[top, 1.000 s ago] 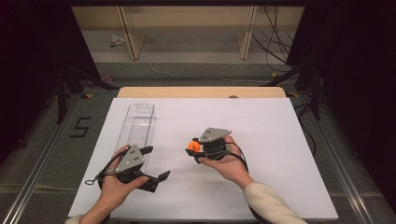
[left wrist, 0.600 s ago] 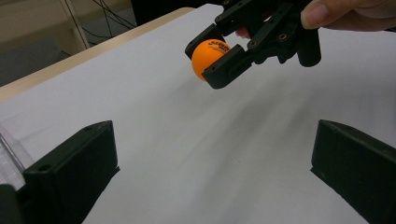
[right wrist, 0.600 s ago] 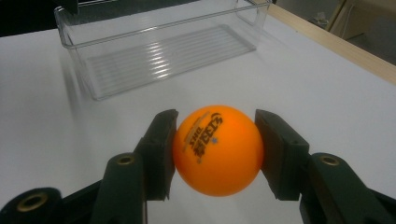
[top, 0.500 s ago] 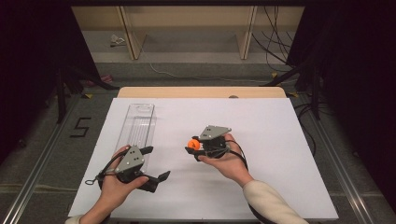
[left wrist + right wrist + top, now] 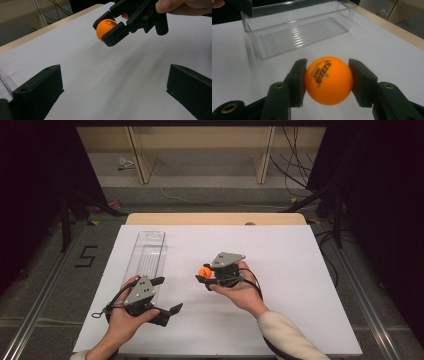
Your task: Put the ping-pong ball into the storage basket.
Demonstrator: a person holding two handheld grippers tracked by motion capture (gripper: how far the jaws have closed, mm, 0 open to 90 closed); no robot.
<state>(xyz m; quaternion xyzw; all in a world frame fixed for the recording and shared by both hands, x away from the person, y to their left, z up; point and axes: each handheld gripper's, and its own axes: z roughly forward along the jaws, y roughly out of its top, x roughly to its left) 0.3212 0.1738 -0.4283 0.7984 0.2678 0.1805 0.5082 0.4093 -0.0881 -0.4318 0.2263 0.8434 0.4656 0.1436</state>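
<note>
An orange ping-pong ball with black print sits squeezed between the two black jaws of my right gripper, which is shut on it a little above the white table. From the left gripper view the same ball hangs ahead, held by the other hand's gripper. My left gripper rests low near the table's front left, its jaws wide apart with nothing between them. A clear plastic bin lies just beyond the left hand; in the right gripper view the bin stands empty behind the ball.
The white table top stretches to the right, and a wooden strip runs along its far edge. Dark stands and cables crowd the floor at the back right. A wooden frame stands behind the table.
</note>
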